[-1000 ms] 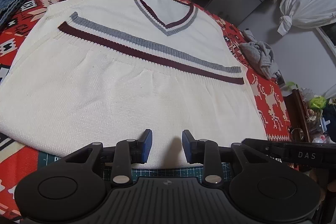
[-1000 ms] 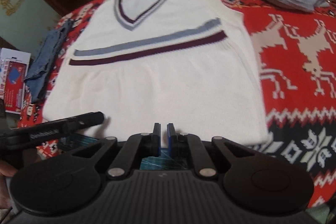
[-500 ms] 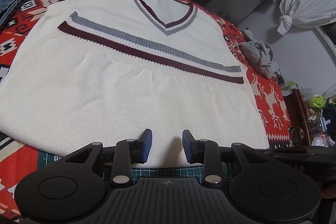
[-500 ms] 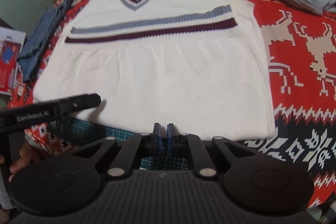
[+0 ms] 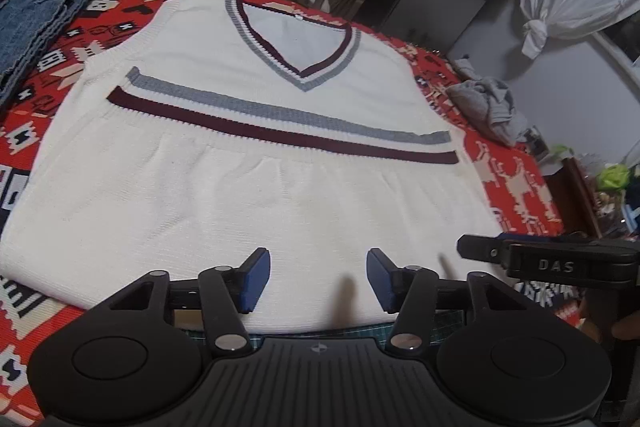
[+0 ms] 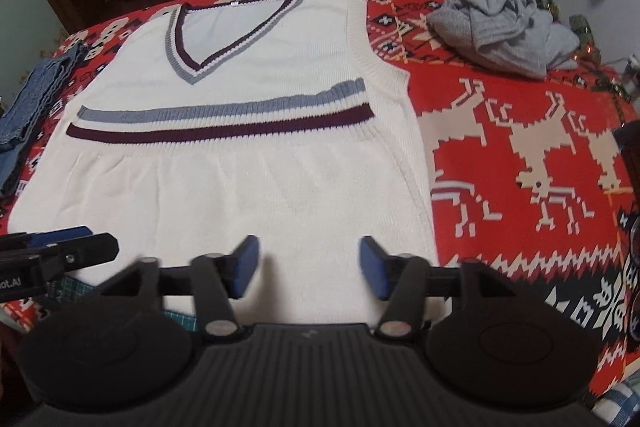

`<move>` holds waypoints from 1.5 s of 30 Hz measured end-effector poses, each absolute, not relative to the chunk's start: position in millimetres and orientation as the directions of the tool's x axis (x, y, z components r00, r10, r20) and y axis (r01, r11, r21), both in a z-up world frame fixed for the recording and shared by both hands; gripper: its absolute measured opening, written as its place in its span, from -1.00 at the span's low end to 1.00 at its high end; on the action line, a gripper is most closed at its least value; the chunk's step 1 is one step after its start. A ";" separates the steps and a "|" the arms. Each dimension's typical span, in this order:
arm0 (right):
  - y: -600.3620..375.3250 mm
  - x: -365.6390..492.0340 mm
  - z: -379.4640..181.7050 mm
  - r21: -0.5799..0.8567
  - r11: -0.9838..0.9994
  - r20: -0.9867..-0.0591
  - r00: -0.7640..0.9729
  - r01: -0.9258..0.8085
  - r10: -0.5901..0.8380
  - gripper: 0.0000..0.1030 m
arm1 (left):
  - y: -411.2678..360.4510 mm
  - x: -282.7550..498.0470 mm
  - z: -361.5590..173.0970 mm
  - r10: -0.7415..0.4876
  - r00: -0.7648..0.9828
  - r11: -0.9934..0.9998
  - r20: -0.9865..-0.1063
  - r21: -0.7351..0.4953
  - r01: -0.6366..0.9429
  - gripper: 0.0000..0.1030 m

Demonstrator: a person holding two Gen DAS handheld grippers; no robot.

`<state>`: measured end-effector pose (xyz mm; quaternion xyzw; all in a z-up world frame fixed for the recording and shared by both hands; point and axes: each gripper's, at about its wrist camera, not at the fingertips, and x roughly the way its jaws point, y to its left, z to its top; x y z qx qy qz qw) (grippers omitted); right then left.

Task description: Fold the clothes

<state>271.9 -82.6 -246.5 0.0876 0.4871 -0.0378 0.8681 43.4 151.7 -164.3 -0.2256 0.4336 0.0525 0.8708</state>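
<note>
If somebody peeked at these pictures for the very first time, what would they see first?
First, the big white vest with grey and maroon stripes, lying flat in the middle of a bright red reindeer blanket. Next, the two sets of blue-tipped tongs, left tongs and right tongs, both open over the vest's near hem. Beyond the vest's right side sits a crumpled grey garment.

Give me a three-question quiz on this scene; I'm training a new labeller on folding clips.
1. True or false: the vest is already folded in half.
2. The grey garment lies: A) on the vest, B) on the blanket apart from the vest, C) in the right gripper.
3. Fill in: the left gripper is ____ above the vest's hem.

Key: 1 false, it lies flat and unfolded. 2 B. 3 open.
</note>
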 end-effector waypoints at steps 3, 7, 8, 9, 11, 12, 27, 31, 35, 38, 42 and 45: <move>-77.1 271.4 -246.0 0.106 0.986 -0.846 0.532 0.131 0.020 0.64 | 150.9 45.7 -168.9 -0.067 0.594 0.901 -0.802 -0.304 -0.308 0.13; -78.7 269.8 -248.0 0.129 0.981 -0.847 0.530 0.145 0.033 0.80 | 148.4 47.6 -171.6 -0.033 0.579 0.912 -0.815 -0.261 -0.316 0.26; -79.6 269.9 -248.7 0.138 0.979 -0.848 0.528 0.148 0.040 0.85 | 146.8 48.0 -171.8 -0.030 0.577 0.916 -0.816 -0.254 -0.311 0.31; -80.7 270.2 -249.7 0.148 0.977 -0.848 0.529 0.151 0.046 0.88 | 145.1 48.5 -172.1 -0.026 0.577 0.920 -0.816 -0.245 -0.305 0.34; -82.2 270.9 -251.4 0.151 0.975 -0.849 0.527 0.163 0.043 0.92 | 141.5 49.5 -172.9 -0.017 0.575 0.929 -0.818 -0.226 -0.293 0.41; -82.6 271.4 -251.4 0.149 0.975 -0.850 0.526 0.165 0.041 0.93 | 139.9 49.9 -173.0 -0.015 0.574 0.932 -0.819 -0.220 -0.289 0.43; -83.1 264.1 -231.9 0.104 0.964 -0.840 0.541 0.243 -0.046 0.99 | 138.1 49.7 -160.9 0.145 0.498 0.942 -0.855 -0.035 -0.335 0.59; -76.8 267.7 -226.9 0.072 0.969 -0.834 0.547 0.238 -0.072 0.99 | 149.6 49.6 -156.8 0.198 0.480 0.917 -0.854 -0.012 -0.399 0.59; -76.9 272.4 -217.9 0.079 0.961 -0.814 0.573 0.265 -0.091 0.99 | 160.5 55.0 -153.5 0.208 0.472 0.907 -0.857 -0.012 -0.421 0.59; -71.9 280.9 -217.8 0.056 0.975 -0.823 0.562 0.216 -0.078 0.99 | 165.3 64.9 -157.5 0.198 0.440 0.914 -0.876 0.003 -0.407 0.59; -65.8 289.0 -233.3 0.055 0.982 -0.854 0.518 0.182 -0.048 0.99 | 167.3 75.3 -166.0 0.173 0.420 0.920 -0.891 -0.006 -0.392 0.59; -67.9 298.4 -244.4 0.067 0.978 -0.870 0.492 0.195 -0.039 0.99 | 169.9 78.1 -170.6 0.126 0.413 0.910 -0.902 -0.060 -0.410 0.60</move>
